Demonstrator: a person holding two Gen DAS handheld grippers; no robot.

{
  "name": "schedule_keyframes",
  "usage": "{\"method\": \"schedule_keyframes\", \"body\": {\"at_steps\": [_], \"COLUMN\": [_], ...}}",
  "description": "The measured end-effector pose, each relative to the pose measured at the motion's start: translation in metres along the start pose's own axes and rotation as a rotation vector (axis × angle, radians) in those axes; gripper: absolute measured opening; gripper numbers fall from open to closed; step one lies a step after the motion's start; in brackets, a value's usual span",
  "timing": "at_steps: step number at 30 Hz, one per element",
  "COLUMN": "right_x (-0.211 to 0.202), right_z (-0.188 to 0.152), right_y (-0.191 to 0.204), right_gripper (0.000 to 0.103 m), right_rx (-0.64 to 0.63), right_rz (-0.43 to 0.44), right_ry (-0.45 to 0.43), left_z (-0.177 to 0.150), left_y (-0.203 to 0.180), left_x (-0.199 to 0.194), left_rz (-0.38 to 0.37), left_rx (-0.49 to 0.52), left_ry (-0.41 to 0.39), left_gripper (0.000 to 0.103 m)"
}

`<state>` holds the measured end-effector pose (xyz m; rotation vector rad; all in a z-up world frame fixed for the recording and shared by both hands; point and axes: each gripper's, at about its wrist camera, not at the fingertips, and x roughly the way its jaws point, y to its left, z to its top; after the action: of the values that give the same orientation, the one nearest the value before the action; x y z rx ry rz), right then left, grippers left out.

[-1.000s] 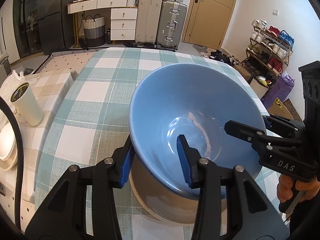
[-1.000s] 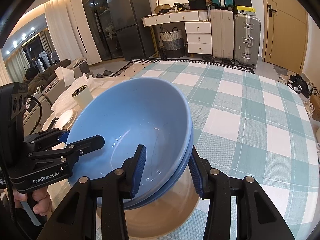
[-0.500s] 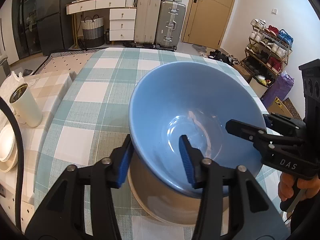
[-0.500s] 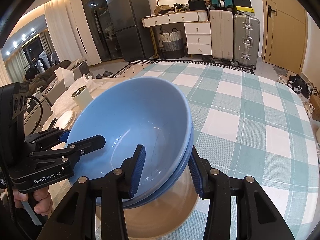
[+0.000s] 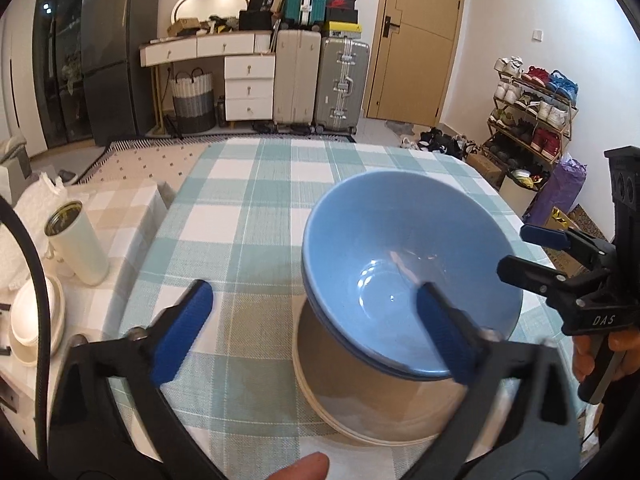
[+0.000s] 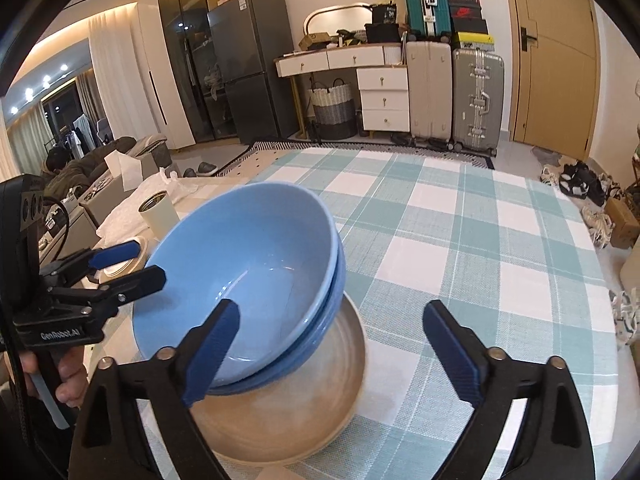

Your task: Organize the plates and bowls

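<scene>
Two nested blue bowls [image 5: 404,264] rest tilted on a stack of beige plates [image 5: 360,404] on the checked table; they also show in the right wrist view, the bowls [image 6: 248,276] and the plates [image 6: 288,412]. My left gripper [image 5: 316,332] is open, its jaws wide apart either side of the bowls' near-left rim, holding nothing. My right gripper [image 6: 340,352] is open too, its jaws spread beside the bowls' right rim. Each gripper appears in the other's view, the right one [image 5: 532,252] and the left one [image 6: 128,262], both clear of the bowls.
A white tumbler [image 5: 76,244] and small white dishes [image 5: 36,316] stand on a beige side table at the left. The green checked tablecloth [image 5: 256,200] stretches beyond the bowls. Suitcases, drawers, a fridge and a shoe rack line the room's back.
Both grippers were shut on the blue bowl's rim; now both have opened wide and pulled back. The bowls sit nested on the plates, released.
</scene>
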<state>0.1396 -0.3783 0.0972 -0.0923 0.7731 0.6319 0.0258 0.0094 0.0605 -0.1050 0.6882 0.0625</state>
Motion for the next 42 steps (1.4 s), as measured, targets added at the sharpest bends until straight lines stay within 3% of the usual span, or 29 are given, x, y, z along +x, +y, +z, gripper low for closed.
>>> {"method": "schedule_keyframes", "body": {"at_steps": [11,22,42], "right_x": [-0.025,-0.039,-0.048], "right_z": [-0.029,-0.062,-0.098], "right_y": [0.0,0.006,0.021], "right_gripper": [0.1,0.102,0.102], "right_rx": [-0.057,-0.088,-0.134], "right_rz": [0.021,0.049,0.065], "right_ry": [-0.123,-0.184,-0.246], "left_z": [-0.027,-0.055,-0.087], "left_y": [0.01,0.022,0.02], "left_x": [-0.031,-0.044,-0.04], "left_rz": [-0.041,-0.08,-0.134], "left_rx": [0.037,0.063,0.082], "left_ry": [-0.122,-0.2,-0.214], "left_gripper": [0.101,0.101,0.101]}}
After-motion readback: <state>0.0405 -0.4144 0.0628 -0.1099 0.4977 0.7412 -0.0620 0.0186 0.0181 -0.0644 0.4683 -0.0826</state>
